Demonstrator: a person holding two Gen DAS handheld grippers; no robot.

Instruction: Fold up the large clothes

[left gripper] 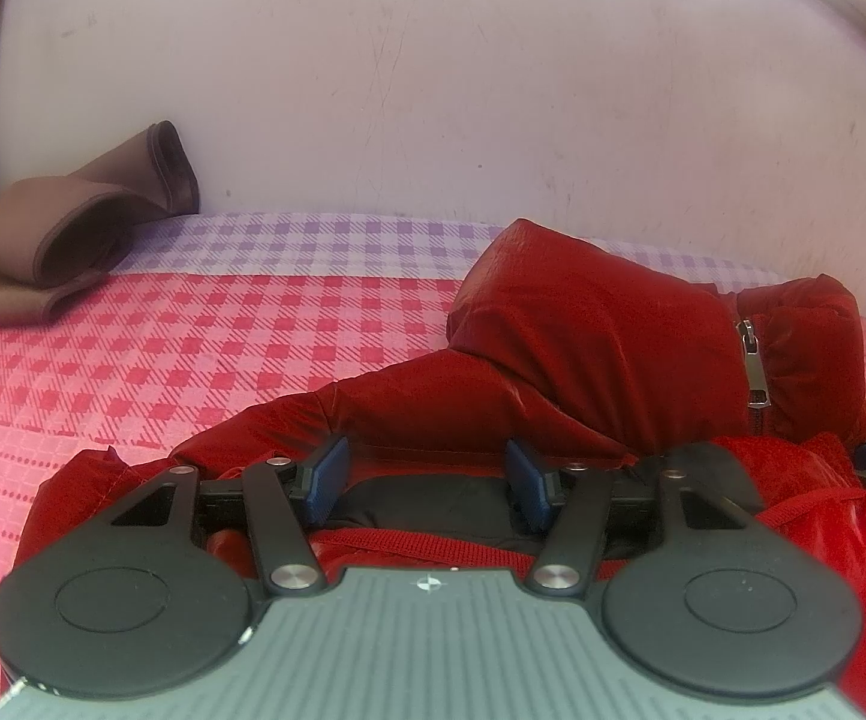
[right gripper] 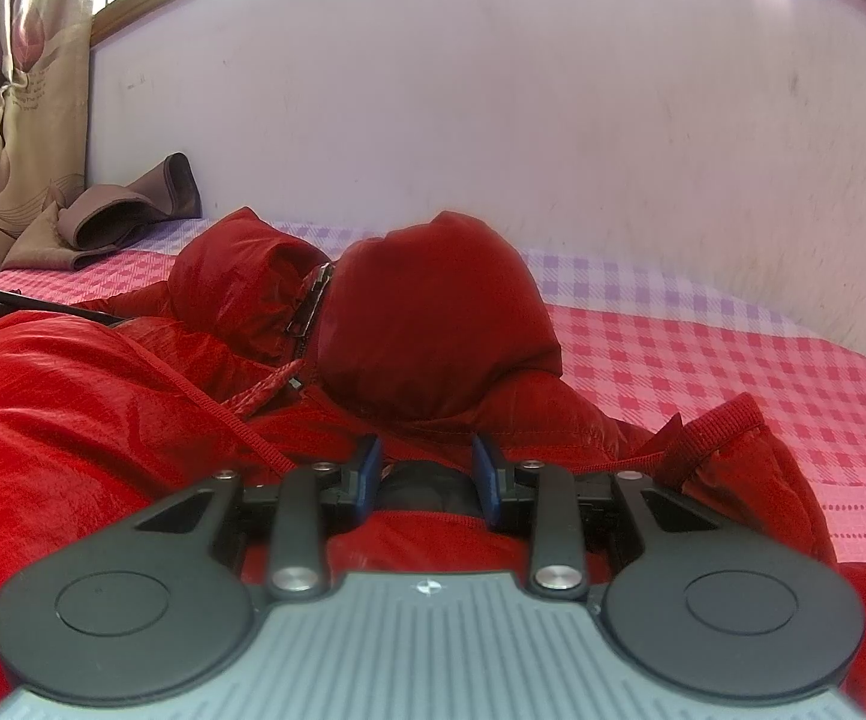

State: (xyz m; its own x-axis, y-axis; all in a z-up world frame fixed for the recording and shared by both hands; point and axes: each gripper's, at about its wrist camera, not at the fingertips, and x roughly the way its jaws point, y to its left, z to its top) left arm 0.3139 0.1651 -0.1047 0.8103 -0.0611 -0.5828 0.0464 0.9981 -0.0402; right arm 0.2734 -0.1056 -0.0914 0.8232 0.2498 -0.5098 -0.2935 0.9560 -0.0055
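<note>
Red jacket (left gripper: 583, 336): puffy, shiny, hooded, lying crumpled on the bed (left gripper: 193, 336), spread under and ahead of both grippers.
Hood (right gripper: 433, 312): bunched up just ahead of the right hand-held gripper, zip (left gripper: 754, 366) closed up its front.
Left hand-held gripper (left gripper: 427, 480): low over the jacket's left part, aimed at the wall (left gripper: 433, 90); blue pads (left gripper: 328, 477) wide apart, red and black cloth lying between them, not pinched.
Right hand-held gripper (right gripper: 427, 480): low over the jacket's right part, level, aimed at the wall; pads (right gripper: 490, 480) parted, a fold of cloth between them; whether they touch it I cannot tell.
Strap (right gripper: 709, 426): red cuff loop, right of the right gripper.
Brown cloth (left gripper: 73, 234): far left corner of the bed, well apart from the jacket.
</note>
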